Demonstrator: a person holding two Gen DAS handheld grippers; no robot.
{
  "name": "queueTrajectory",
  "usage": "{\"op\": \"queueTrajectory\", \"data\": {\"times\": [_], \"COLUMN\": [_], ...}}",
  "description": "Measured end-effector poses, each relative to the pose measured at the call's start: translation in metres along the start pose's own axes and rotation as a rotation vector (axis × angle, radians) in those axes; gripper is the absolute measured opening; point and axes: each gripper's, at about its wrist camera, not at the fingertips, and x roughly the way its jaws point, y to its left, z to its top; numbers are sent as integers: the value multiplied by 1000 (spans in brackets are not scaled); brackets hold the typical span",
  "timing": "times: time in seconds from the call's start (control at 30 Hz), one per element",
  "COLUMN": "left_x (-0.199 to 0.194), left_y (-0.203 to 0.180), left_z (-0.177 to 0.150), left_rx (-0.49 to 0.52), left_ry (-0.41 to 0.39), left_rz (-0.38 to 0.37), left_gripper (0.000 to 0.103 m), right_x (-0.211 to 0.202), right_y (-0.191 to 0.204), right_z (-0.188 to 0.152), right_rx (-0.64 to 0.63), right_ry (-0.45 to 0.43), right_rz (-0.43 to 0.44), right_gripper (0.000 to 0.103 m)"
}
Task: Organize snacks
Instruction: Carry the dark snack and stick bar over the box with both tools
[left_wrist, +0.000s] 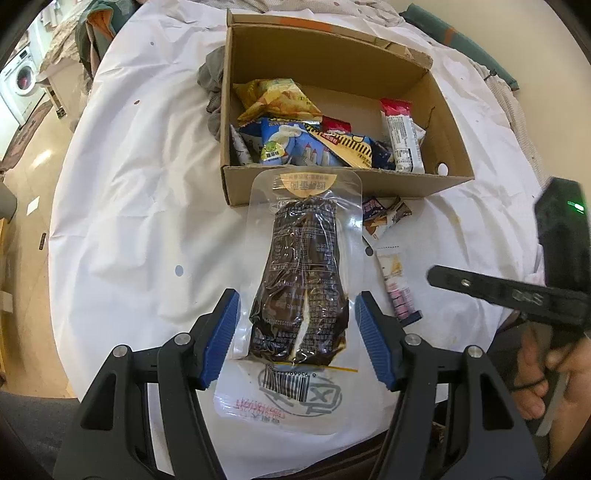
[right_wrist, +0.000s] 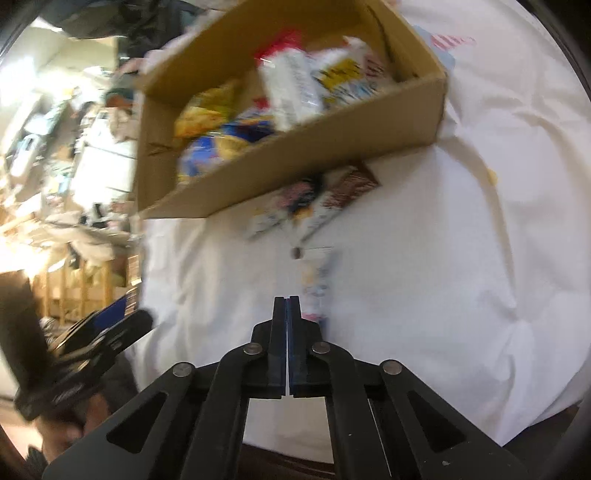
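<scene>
At frame centre, the left gripper (left_wrist: 297, 332) stands wide open around a vacuum-sealed brown snack pouch (left_wrist: 301, 280) lying just below the cardboard box (left_wrist: 332, 184); the pads seem not to touch it. The right gripper (right_wrist: 287, 306) is closed and empty above the blurred small wrappers (right_wrist: 314, 206). Next: squeeze, lift, drop into the box.

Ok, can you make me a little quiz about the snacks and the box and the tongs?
1. True or false: the left tongs are open, one finger on each side of the vacuum-packed dark snack.
2. The right tongs are: A) open B) shut with nothing between them C) squeezing a packet.
3. Fill in: the cardboard box holds several snack ____.

Key: 1 true; 2 B; 3 packets.
</scene>
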Motion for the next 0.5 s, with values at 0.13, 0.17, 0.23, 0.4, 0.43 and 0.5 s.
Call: {"op": "queueTrajectory", "data": {"times": [0.13,0.17,0.23,0.4,0.43,0.5], "left_x": [-8,-9,-10,-9,-9,-9], "left_y": [-1,0,4,11,12,10], "left_z": [0,0,1,1,1,2], "left_rx": [17,15,0,-34,-37,-33], "left_ry": [-39,-44,-55,-57,-57,-60], "left_rz": [17,21,31,38,34,31], "left_gripper": [61,61,61,61,61,61], "right_x": [-10,-9,-10,-10,-6,13], "right_y": [10,8,-2,-19,-21,-17], "right_z": [-9,-10,-8,0,1,3], "right_rx": [-52,-35,20,101,101,89], "right_ry": [-46,-46,-59,-51,-37,16], "right_rz": [4,0,3,-38,-58,-85], "right_gripper": [0,0,1,39,49,49]}}
